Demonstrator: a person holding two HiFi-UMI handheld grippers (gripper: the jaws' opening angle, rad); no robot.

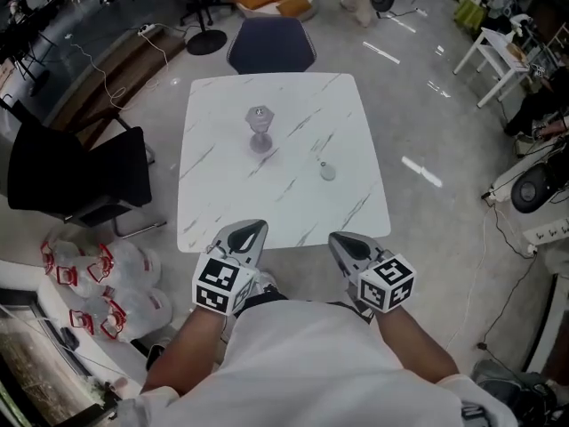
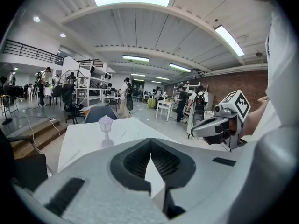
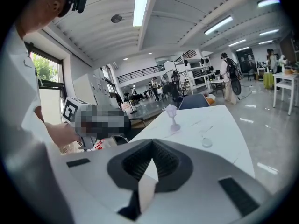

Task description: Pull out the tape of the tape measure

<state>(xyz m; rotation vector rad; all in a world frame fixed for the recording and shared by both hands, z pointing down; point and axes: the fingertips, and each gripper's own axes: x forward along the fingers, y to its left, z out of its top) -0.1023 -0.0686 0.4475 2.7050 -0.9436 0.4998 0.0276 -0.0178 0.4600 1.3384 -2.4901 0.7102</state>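
The left gripper (image 1: 254,229) is hanging over the near edge of the white table (image 1: 284,105). Its jaws are pressing tip to tip with nothing between them. The right gripper (image 1: 343,239) is sitting beside it at the same edge, clenched the same way and also gripping nothing. The small round tape measure (image 1: 327,171) is lying on the table right of the middle, well apart from both grippers. A clear stemmed glass (image 1: 260,130) is standing near it, to its left and farther back.
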